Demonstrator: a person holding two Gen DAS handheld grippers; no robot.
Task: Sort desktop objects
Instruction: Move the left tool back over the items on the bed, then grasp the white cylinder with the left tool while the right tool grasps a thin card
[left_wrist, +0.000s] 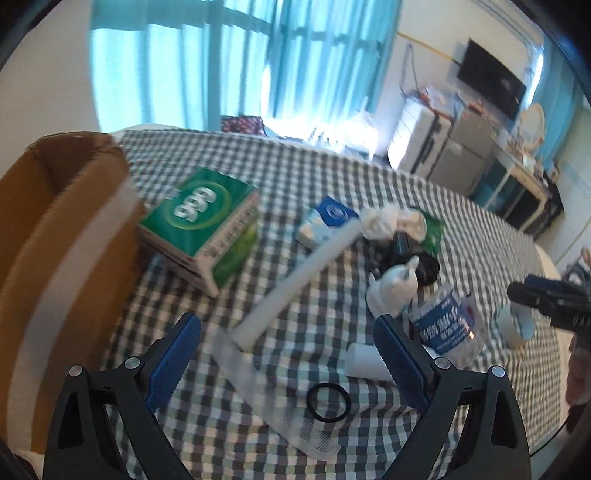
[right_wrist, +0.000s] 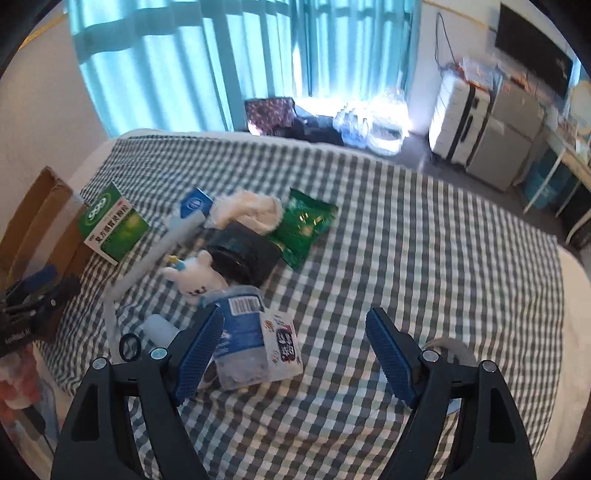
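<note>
A dark grey-and-white checked bedspread (right_wrist: 406, 229) covers the bed. The medicine box (left_wrist: 199, 221) is green with white sides and white "999" lettering. The cardboard box (left_wrist: 55, 229) is brown with a pale tape stripe. A white tube (left_wrist: 299, 277), a white plush rabbit (right_wrist: 197, 275), a green snack packet (right_wrist: 304, 229) and a blue-labelled clear bottle (right_wrist: 240, 332) lie nearby. The ring (left_wrist: 328, 401) is black. Both grippers' fingers (left_wrist: 173, 358) (right_wrist: 389, 354) carry blue pads on black frames. The curtains (right_wrist: 221, 55) are turquoise.
</note>
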